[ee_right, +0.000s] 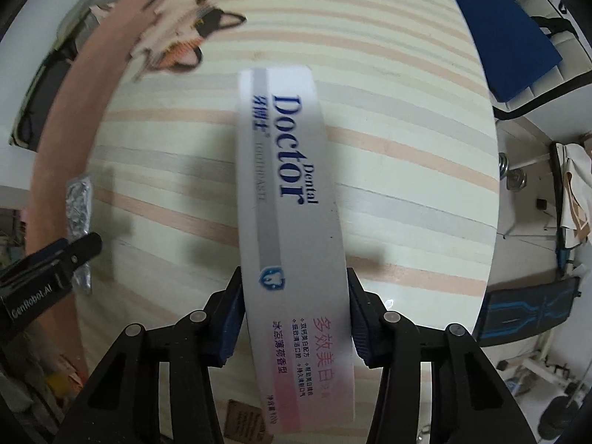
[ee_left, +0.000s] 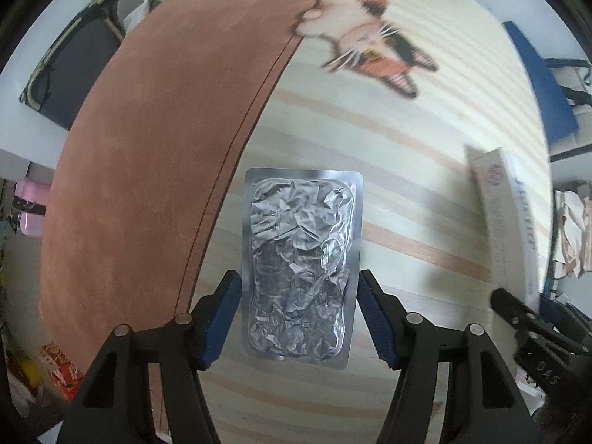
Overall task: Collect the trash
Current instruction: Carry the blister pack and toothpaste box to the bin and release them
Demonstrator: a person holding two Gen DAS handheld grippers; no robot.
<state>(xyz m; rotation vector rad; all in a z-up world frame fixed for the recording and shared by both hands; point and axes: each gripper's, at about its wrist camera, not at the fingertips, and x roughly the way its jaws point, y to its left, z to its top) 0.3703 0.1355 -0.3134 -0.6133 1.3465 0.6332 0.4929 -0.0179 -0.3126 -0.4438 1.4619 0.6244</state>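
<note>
A crumpled silver foil blister pack (ee_left: 301, 262) sits between the blue pads of my left gripper (ee_left: 299, 281), which is shut on its long edges above the striped cloth. A long white "Dental Doctor" toothpaste box (ee_right: 292, 229) is held between the pads of my right gripper (ee_right: 294, 277), which is shut on its sides. The box also shows at the right of the left wrist view (ee_left: 507, 218). The foil pack (ee_right: 78, 214) and the left gripper (ee_right: 55, 259) show at the left of the right wrist view.
A striped cream and pink cloth with a cat picture (ee_left: 373, 37) covers the table (ee_left: 407, 170); a brown border (ee_left: 155, 140) runs along its left. A blue chair (ee_right: 503, 37) stands at the far right. Clutter and red packets (ee_left: 61, 370) lie on the floor to the left.
</note>
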